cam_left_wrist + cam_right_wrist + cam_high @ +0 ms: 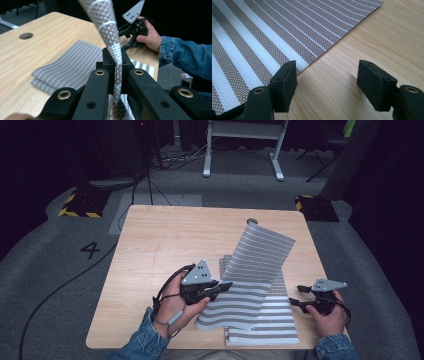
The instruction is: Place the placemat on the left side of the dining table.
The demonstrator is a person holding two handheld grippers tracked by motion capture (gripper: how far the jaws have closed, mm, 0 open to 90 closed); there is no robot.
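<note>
A grey placemat with white stripes (255, 265) hangs lifted and curled above a stack of matching placemats (272, 325) at the table's front right. My left gripper (226, 286) is shut on the lifted mat's left edge. In the left gripper view the woven mat (105, 22) rises from between the closed jaws of my left gripper (117, 67), over the folded mats (72, 67) lying flat. My right gripper (296, 295) hovers open at the stack's right edge. In the right gripper view my right gripper (327, 75) has bare wood between its jaws, beside the edge of a mat (274, 30).
The wooden table (175, 235) has a round cable hole (252, 221) near its far edge. Cables run across the grey floor at left. A white desk frame (245, 150) stands behind, with yellow-black marked blocks (80, 205) at both far corners.
</note>
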